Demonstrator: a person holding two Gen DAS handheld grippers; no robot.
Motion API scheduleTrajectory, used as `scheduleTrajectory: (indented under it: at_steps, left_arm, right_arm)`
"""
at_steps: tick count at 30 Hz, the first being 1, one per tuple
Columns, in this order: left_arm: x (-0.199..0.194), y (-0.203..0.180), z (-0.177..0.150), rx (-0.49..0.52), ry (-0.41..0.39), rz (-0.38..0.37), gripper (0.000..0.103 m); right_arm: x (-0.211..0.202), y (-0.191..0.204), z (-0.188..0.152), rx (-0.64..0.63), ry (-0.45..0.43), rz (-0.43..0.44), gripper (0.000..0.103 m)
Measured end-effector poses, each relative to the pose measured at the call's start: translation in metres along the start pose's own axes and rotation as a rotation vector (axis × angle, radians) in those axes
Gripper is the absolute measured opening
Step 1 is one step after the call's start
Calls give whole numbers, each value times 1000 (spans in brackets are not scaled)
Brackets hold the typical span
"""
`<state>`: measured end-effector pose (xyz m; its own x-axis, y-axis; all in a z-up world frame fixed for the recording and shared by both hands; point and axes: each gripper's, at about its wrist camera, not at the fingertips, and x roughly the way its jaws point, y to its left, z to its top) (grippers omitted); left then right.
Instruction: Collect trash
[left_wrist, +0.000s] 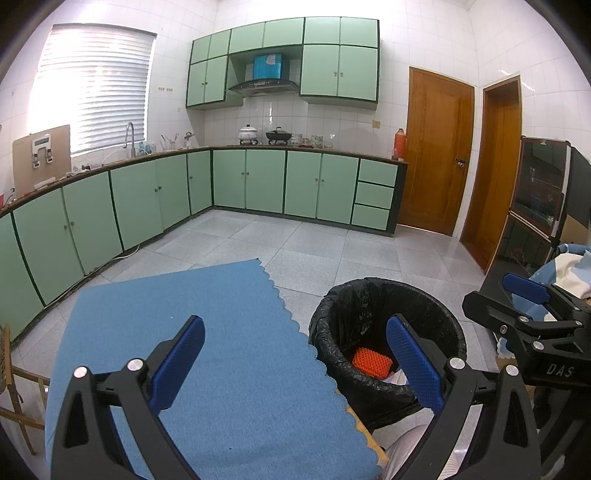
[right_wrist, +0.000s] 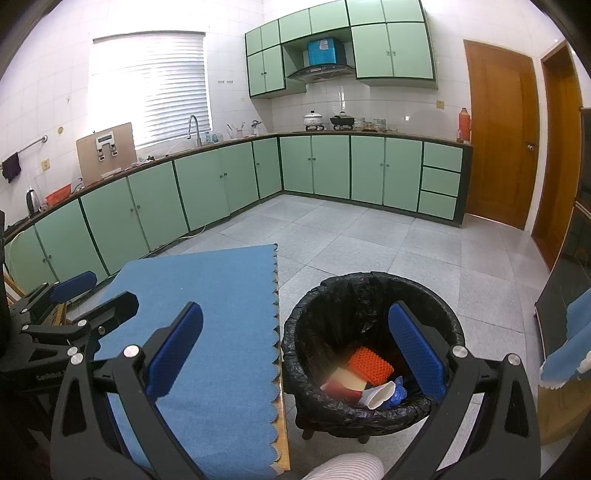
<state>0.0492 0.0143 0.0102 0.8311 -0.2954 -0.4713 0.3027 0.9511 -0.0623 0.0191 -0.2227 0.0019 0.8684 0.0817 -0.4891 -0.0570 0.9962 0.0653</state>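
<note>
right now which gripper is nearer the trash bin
Right. The right gripper hangs just over the bin's near rim; the left gripper sits over the blue cloth, beside the bin.

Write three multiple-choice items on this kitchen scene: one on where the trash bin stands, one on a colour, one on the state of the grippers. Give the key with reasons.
1. Where is the trash bin?
A. on the floor beside the blue-clothed table
B. on the counter
C. on the table

2. What colour is the textured piece in the bin?
A. green
B. orange
C. yellow

3. How are the two grippers?
A. both shut on trash
B. one holds a cup
C. both open, holding nothing

Key: 1 A, the bin sits right of the blue cloth. 2 B, the orange textured piece lies among the trash. 3 C, left gripper and right gripper stand spread apart, nothing between them.
</note>
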Motion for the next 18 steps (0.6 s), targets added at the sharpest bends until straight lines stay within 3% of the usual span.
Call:
scheduleTrajectory:
  at_steps: [18]
  left_arm:
    - [0,1,0,0,0,0,97]
  right_arm:
    - [1,1,0,-1,1,0,98]
